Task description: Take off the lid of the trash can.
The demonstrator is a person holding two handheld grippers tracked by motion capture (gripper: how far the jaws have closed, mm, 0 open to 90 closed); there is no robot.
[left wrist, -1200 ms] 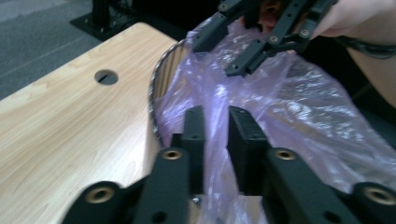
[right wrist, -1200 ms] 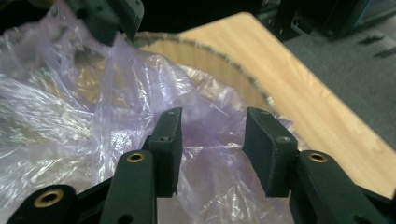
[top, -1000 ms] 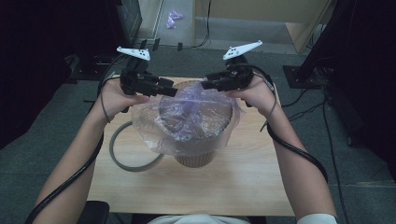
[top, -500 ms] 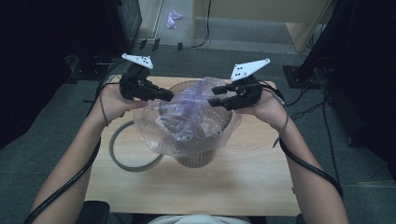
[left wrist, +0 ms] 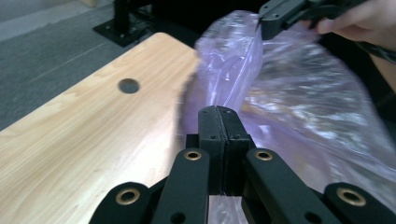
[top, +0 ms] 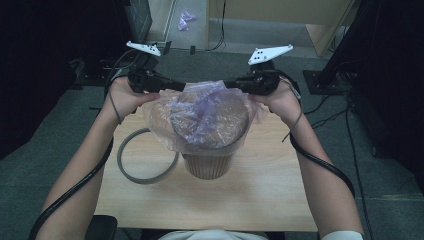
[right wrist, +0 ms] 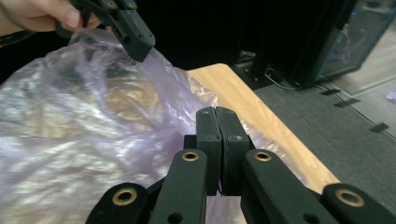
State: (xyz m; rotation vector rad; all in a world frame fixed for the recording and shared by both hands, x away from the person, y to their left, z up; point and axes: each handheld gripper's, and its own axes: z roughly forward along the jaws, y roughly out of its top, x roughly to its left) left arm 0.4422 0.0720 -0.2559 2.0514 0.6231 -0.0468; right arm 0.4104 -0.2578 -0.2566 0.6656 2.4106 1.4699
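A thin see-through purple plastic bag (top: 210, 117) is draped over a brown ribbed bin (top: 207, 165) on the wooden table (top: 200, 200). My left gripper (top: 179, 86) and right gripper (top: 228, 84) face each other at the bag's far rim. Both sets of jaws have just been closing and now pinch the film, which rises to their tips. In the left gripper view the shut jaws (left wrist: 218, 113) sit against the bag (left wrist: 299, 102), with the right gripper (left wrist: 262, 25) gripping its edge beyond. The right gripper view shows shut jaws (right wrist: 217, 114), the bag (right wrist: 70, 130) and the left gripper (right wrist: 140, 49).
A grey ring (top: 120, 159) lies flat on the table left of the bin. The tabletop has a round cable hole (left wrist: 128, 86). Dark equipment stands and cables sit on the carpet beyond the table's far edge and at the right.
Both grippers have closed on the bag's far rim. They drew slightly apart and moved toward the far edge, pulling the film up and taut over the bin.
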